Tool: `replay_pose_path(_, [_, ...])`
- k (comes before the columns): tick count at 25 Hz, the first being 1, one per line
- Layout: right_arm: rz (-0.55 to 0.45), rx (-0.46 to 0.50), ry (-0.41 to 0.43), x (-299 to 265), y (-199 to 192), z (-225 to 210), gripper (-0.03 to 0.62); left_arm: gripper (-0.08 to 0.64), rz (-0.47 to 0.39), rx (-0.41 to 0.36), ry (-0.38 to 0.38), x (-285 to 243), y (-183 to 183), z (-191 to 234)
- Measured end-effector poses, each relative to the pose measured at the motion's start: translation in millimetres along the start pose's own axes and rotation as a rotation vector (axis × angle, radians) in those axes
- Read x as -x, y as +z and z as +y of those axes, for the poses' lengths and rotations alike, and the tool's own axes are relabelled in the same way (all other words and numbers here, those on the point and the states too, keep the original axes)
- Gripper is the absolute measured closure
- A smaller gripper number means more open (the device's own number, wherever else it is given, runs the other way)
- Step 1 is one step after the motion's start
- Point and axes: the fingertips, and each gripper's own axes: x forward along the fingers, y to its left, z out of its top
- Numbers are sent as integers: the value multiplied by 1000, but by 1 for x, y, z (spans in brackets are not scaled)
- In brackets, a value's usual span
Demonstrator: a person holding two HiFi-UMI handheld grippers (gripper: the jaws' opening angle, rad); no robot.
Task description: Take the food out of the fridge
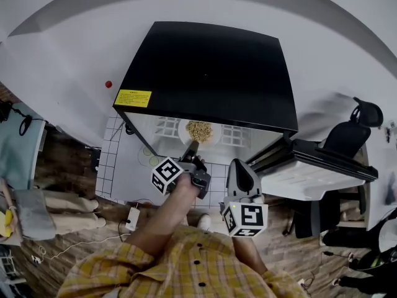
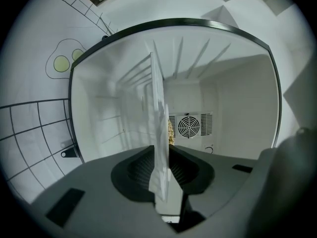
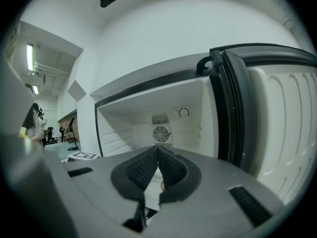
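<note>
A black mini fridge (image 1: 211, 67) stands open on the floor. On its shelf lies a white plate (image 1: 183, 133) with a heap of pale food (image 1: 200, 130). My left gripper (image 1: 191, 146) reaches into the opening, rolled onto its side. In the left gripper view the plate (image 2: 157, 108) stands edge-on between the pads, which sit against its rim, and a bit of the food (image 2: 171, 130) shows behind it. My right gripper (image 1: 240, 165) hangs in front of the fridge, to the right. Its jaws (image 3: 157, 150) are shut with nothing in them.
The fridge door (image 1: 310, 172) hangs open to the right, with white shelves on its inner side (image 3: 282, 123). A fan grille (image 2: 188, 125) sits on the back wall. A black office chair (image 1: 363, 120) stands at the right, a white grid mat (image 1: 111, 160) lies at the left, and a person (image 3: 32, 123) stands far off.
</note>
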Motion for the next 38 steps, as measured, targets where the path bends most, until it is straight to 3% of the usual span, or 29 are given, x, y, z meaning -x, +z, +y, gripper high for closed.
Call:
replay_pose_path(7, [7,-5,1,-2,-1,0,584,543,-1,-7,0,-1,-1,-6])
replay_pose_path(20, [1,-9,16,6,-2,8,584,545,38,-23,-33,36,-11,-31])
replay_pose_path(27, [-1,-19,41,13,-4,22,584,545,15,-7,-55,74,-10,-50])
replay_pose_path(38, [7,-29,73,31,-9,40,584,545,-12,-263,-110,127,-8,-85])
